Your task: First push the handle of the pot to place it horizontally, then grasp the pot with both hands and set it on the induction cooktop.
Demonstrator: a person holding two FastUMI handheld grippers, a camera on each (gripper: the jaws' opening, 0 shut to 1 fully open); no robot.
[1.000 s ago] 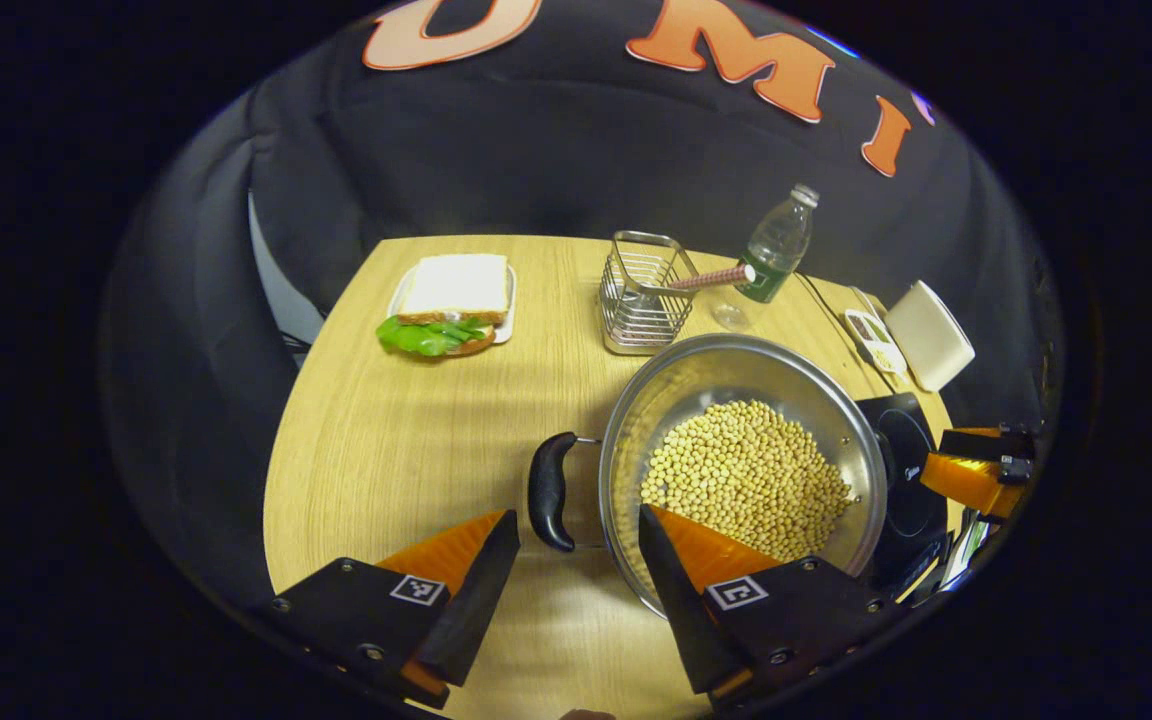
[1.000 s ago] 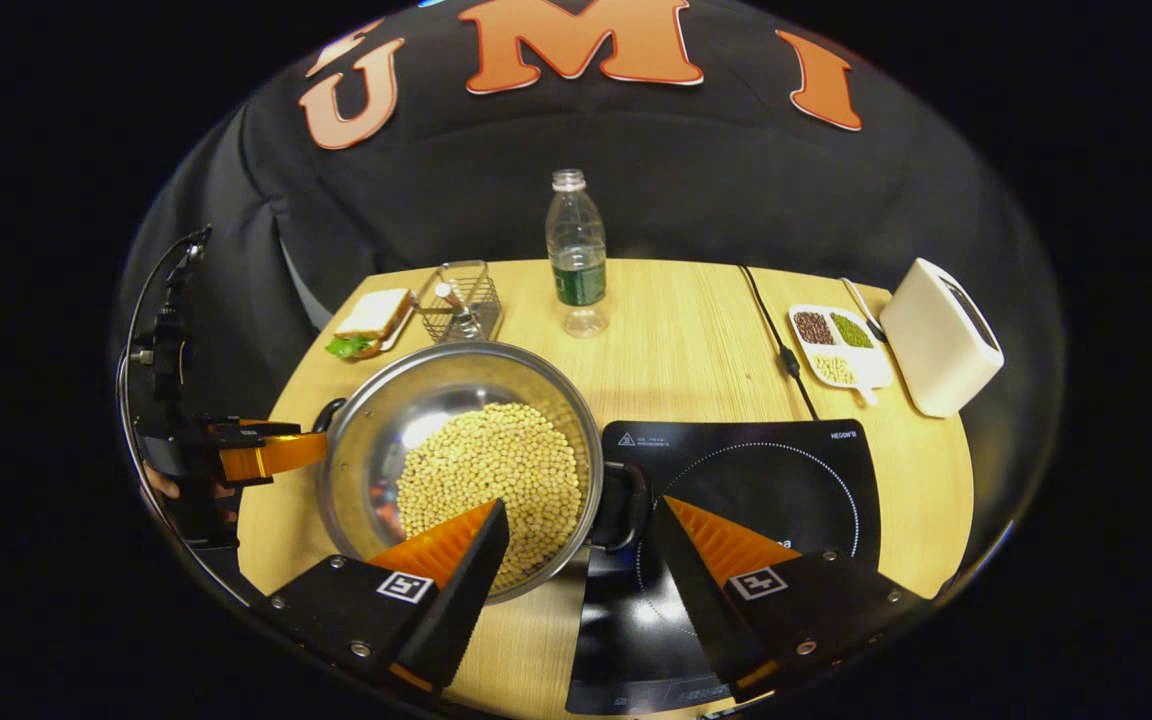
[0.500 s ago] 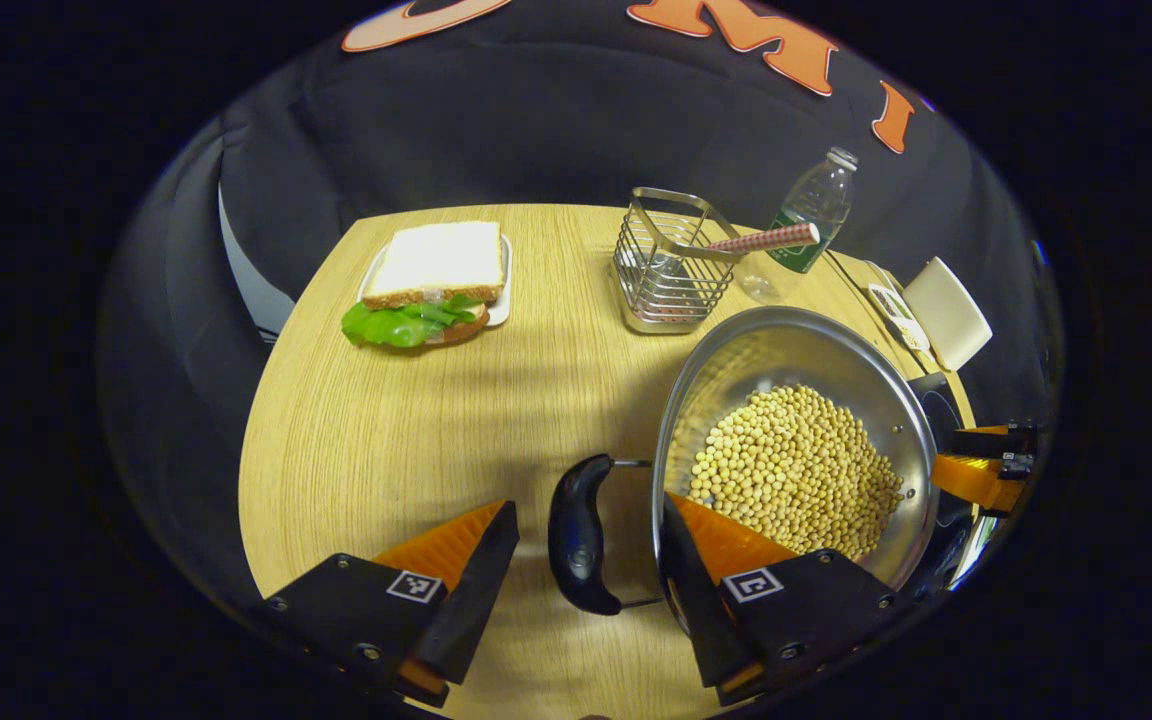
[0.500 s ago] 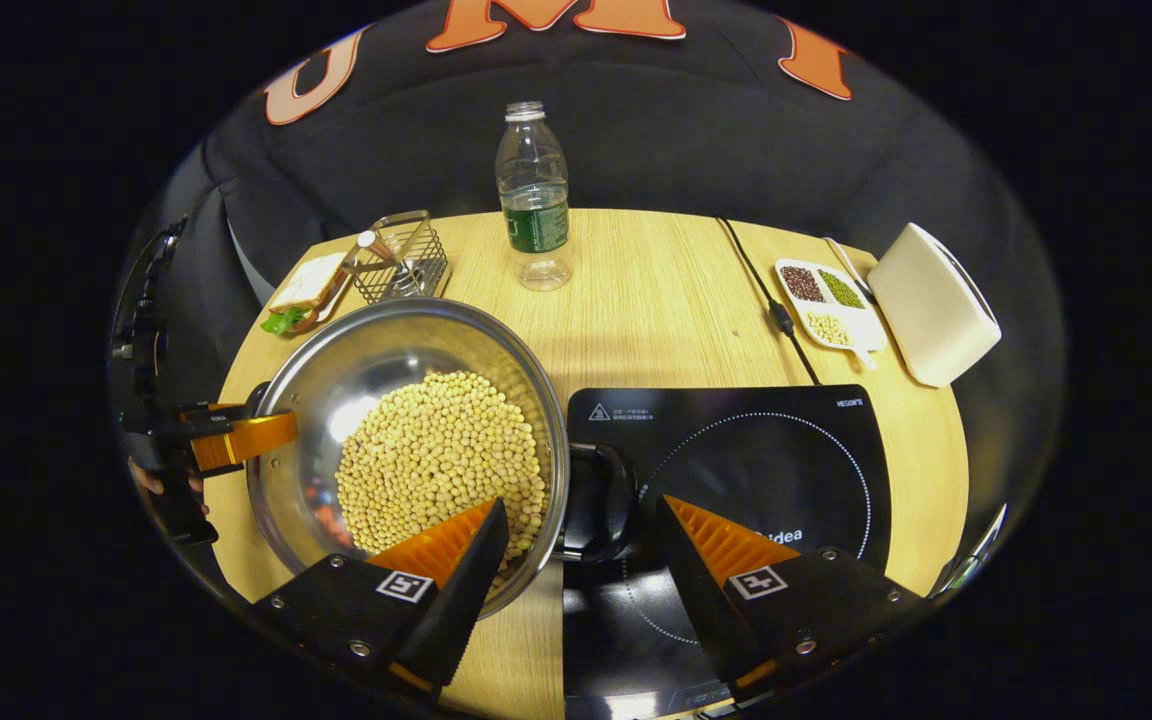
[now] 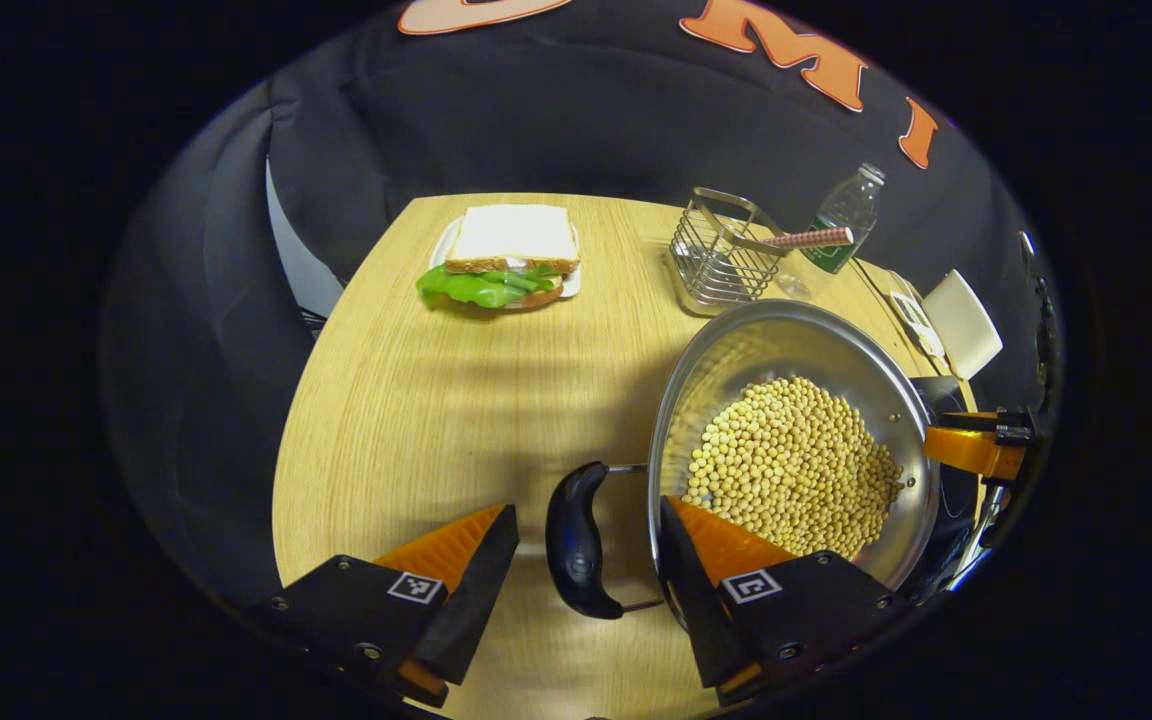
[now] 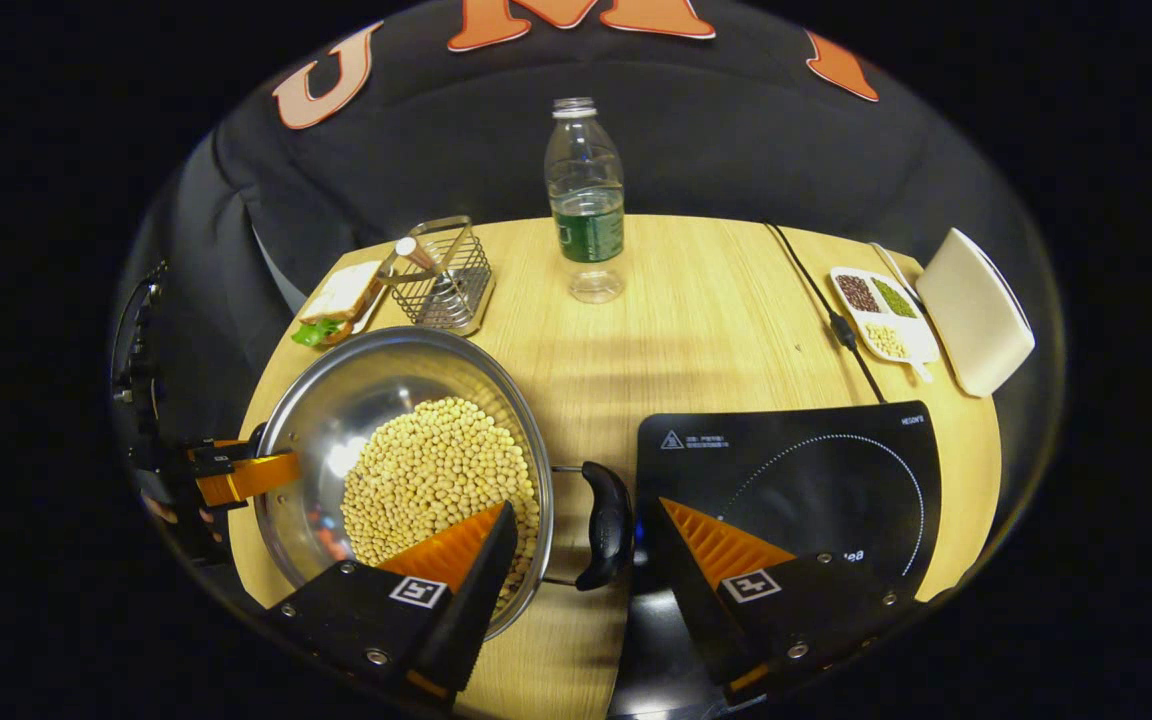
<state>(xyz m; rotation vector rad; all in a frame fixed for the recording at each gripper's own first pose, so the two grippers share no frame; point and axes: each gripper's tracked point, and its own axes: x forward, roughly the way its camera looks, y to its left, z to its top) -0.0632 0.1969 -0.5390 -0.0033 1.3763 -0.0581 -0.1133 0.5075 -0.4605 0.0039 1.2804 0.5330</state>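
We see the left gripper (image 5: 586, 560) spread, fingers either side of the pot's left handle (image 5: 576, 540), not pressing | right gripper (image 6: 581, 555) spread likewise around the right handle (image 6: 606, 525) | pot (image 6: 336, 400) of beans beside the induction cooktop (image 6: 806, 470), off it | bare table (image 5: 436, 420) left of pot.

We see the steel pot (image 6: 406, 470), round and shiny and filled with pale yellow beans (image 5: 791, 475), standing on the wooden table just left of the black induction cooktop (image 6: 796, 480). Its two black loop handles (image 5: 576, 540) stick out level at opposite sides, one reaching toward the cooktop's edge.
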